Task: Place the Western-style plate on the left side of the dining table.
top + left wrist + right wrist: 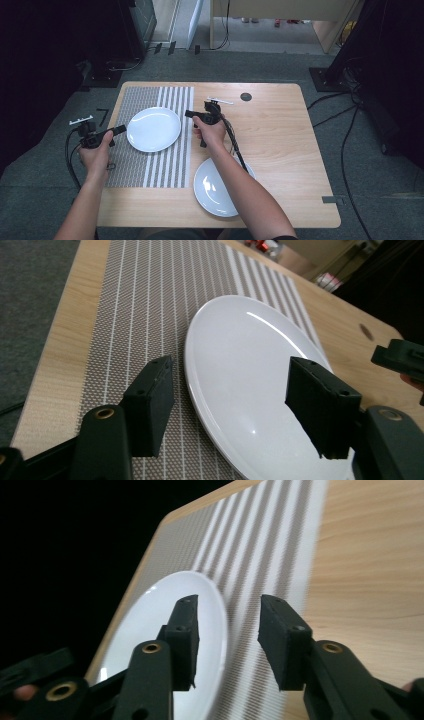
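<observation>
Two forearms are stretched forward from the bottom edge of the high view, and a gripper is held in each hand. The left hand (95, 156) is kept at the left side, and the left gripper (119, 130) is pointed to the right, almost level. Its jaws are seen parted in the left gripper view, with nothing pressed between the pads. The right hand (211, 134) is held further forward, near the middle, and the right gripper (189, 114) is pointed to the left. Its jaws are also parted, less wide, and nothing is clamped. A cable is trailed from each gripper.
</observation>
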`<move>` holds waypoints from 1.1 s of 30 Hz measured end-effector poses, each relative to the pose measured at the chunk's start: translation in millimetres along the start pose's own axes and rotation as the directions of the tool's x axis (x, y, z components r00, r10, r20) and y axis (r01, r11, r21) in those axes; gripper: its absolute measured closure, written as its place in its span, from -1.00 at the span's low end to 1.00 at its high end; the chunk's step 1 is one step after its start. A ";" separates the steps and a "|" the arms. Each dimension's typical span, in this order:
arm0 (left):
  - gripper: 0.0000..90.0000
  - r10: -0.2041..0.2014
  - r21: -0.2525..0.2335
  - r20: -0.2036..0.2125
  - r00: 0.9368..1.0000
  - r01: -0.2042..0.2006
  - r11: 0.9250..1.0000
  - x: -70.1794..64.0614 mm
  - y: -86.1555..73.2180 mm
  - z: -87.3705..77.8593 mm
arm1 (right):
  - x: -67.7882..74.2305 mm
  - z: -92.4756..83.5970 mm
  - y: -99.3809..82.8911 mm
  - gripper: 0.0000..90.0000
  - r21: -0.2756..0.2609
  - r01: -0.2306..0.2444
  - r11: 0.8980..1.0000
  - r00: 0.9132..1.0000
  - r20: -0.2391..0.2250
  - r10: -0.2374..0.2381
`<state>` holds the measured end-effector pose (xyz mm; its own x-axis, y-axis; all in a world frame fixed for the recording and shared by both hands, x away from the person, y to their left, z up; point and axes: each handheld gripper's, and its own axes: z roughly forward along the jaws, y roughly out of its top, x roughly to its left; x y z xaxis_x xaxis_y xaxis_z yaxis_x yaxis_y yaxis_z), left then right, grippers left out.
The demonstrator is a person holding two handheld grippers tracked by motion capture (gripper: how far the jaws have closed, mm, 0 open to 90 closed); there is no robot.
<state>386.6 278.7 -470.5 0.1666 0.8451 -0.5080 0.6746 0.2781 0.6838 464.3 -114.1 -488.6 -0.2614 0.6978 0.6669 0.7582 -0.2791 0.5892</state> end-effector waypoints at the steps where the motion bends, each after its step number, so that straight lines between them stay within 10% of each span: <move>1: -0.19 0.007 -0.004 0.004 1.000 -0.007 1.000 -0.4 -1.4 -3.2 | 0.8 -4.7 2.2 0.33 -0.006 0.026 1.000 0.999 0.026 -0.026; 8: -0.33 0.052 -0.009 0.008 0.999 -0.052 0.999 -4.5 -8.5 -24.4 | -0.9 -44.6 10.4 -0.12 0.027 0.177 0.984 0.982 0.066 -0.179; 16: -0.59 0.103 -0.016 0.084 0.991 -0.102 0.995 -21.0 -23.0 -42.7 | -16.1 -82.2 6.8 -0.23 0.057 0.242 0.969 0.964 0.103 -0.247; 33: -0.82 0.220 0.025 0.025 0.975 -0.221 0.975 -36.1 -63.6 -57.4 | -67.2 -161.2 -16.8 -0.32 -0.002 0.242 0.970 0.960 0.146 -0.239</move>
<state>296.5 256.7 -465.6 0.3290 0.8737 -0.3583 0.6389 0.0734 0.7658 372.9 -262.6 -469.8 -0.3454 0.8327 0.4328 0.6710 -0.1033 0.7342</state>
